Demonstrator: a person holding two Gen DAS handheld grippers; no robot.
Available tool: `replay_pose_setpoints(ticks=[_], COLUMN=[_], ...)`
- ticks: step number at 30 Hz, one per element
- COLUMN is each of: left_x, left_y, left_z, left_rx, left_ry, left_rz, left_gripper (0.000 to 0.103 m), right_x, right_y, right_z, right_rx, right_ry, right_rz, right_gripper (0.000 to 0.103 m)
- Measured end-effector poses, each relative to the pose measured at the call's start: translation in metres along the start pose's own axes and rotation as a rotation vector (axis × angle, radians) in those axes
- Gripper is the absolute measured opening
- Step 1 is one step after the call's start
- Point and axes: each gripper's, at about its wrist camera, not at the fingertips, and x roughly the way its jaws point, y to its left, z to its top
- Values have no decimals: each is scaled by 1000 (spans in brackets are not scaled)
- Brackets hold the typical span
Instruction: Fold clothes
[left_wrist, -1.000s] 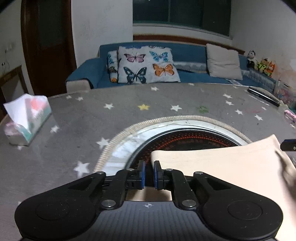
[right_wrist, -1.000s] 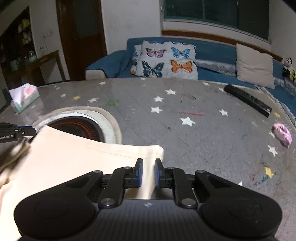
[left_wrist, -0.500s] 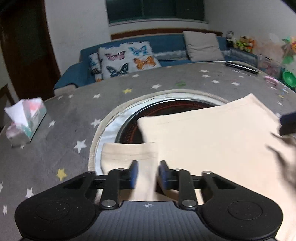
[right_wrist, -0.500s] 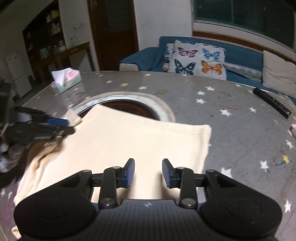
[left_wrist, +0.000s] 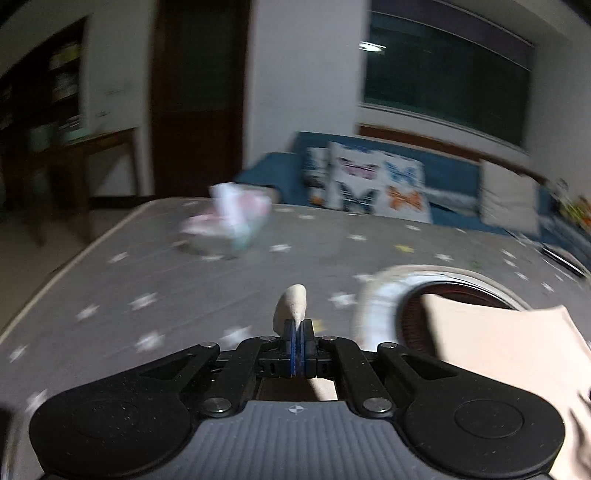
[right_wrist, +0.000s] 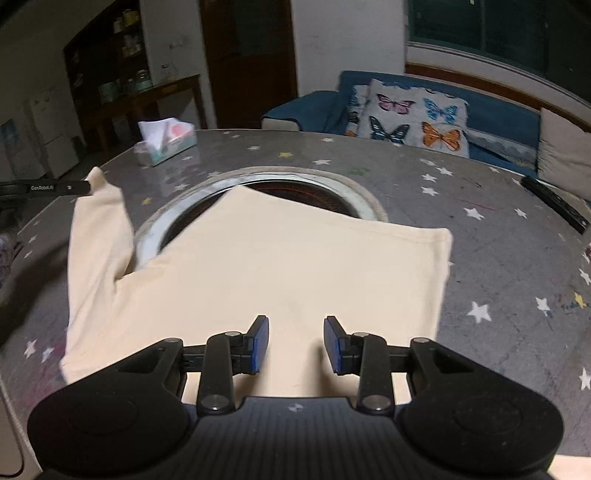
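Observation:
A cream shirt (right_wrist: 295, 266) lies flat on the grey star-patterned table (right_wrist: 498, 258), partly over a round inset burner (right_wrist: 295, 184). My left gripper (left_wrist: 298, 328) is shut on the shirt's sleeve (left_wrist: 291, 304), whose tip sticks up past the pads; in the right wrist view the left gripper (right_wrist: 79, 187) lifts the sleeve (right_wrist: 99, 229) up at the left. The shirt's body (left_wrist: 498, 343) lies to the right in the left wrist view. My right gripper (right_wrist: 295, 345) is open and empty, just above the shirt's near part.
A tissue box (right_wrist: 166, 142) stands at the table's far left. A black remote (right_wrist: 557, 203) lies at the far right. A blue sofa with butterfly cushions (right_wrist: 413, 114) stands behind the table. The table's left edge (left_wrist: 66, 266) is close.
My left gripper has shut on the sleeve and swung it up and to the left. My right gripper has let go, opened and drawn back over the shirt.

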Motion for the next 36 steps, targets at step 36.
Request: replay_pose_setpoints(ticks=[36], left_x=[-38], left_y=[38], left_z=[-49], left_rx=[-15], left_ry=[92], left_rz=[102], left_gripper=[5], right_x=[-13], right_y=[151], right_z=[-41], right_rx=[-359], right_ry=[58], right_rz=[341], right_gripper=[33])
